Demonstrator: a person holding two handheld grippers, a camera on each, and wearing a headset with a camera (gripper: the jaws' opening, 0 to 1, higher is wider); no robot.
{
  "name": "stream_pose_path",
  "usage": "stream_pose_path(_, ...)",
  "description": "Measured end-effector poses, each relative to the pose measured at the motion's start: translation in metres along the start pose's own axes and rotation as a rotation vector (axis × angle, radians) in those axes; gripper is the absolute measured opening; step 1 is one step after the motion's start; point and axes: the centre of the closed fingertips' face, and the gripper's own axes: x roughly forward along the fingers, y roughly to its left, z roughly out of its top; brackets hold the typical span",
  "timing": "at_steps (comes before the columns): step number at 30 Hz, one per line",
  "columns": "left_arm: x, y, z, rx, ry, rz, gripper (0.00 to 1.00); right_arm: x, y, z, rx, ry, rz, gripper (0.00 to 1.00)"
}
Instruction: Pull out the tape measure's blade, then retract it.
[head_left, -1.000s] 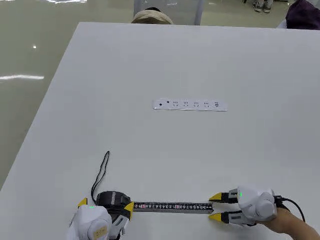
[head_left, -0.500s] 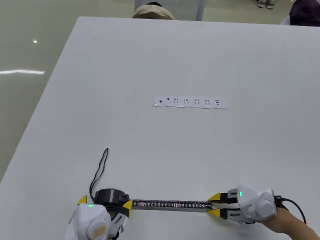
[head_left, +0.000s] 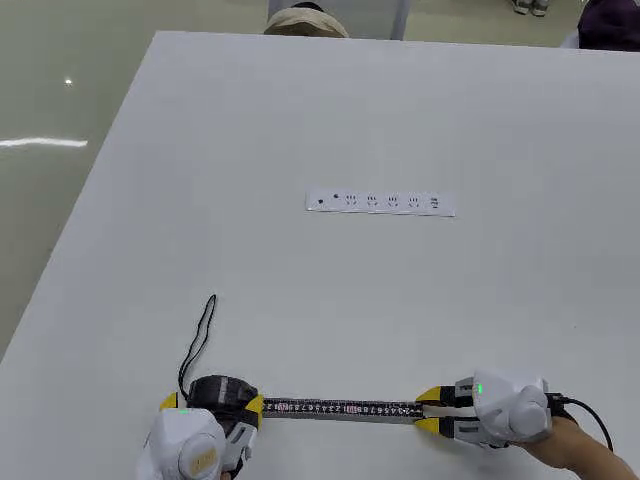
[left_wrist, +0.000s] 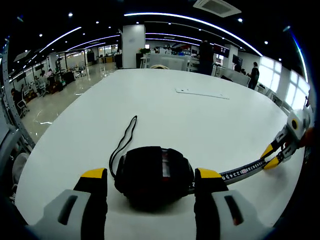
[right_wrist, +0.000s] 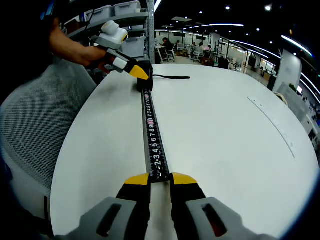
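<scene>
- Head view: the case (head_left: 222, 397) is seen near the table's (head_left: 300, 280) front edge, clamped in the left gripper (head_left: 212, 404); the blade (head_left: 340, 408) is drawn flat to the right gripper (head_left: 428, 410).
- Left gripper view: the case is squeezed across its flanks, strap (left_wrist: 124, 144) trailing beyond; it is judged hard and fairly weighty.
- Right gripper view: the blade's tip is pinched between the jaws; the blade is judged thin, springy, slick, best held there.
</scene>
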Motion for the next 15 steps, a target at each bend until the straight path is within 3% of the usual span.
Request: stream_pose_path(15,0.0066,-0.0040,-0.0005,-0.045,0.014,0.012,0.65,-0.0023,0.0000,0.0026,-0.004,-0.002,-0.011,0.13)
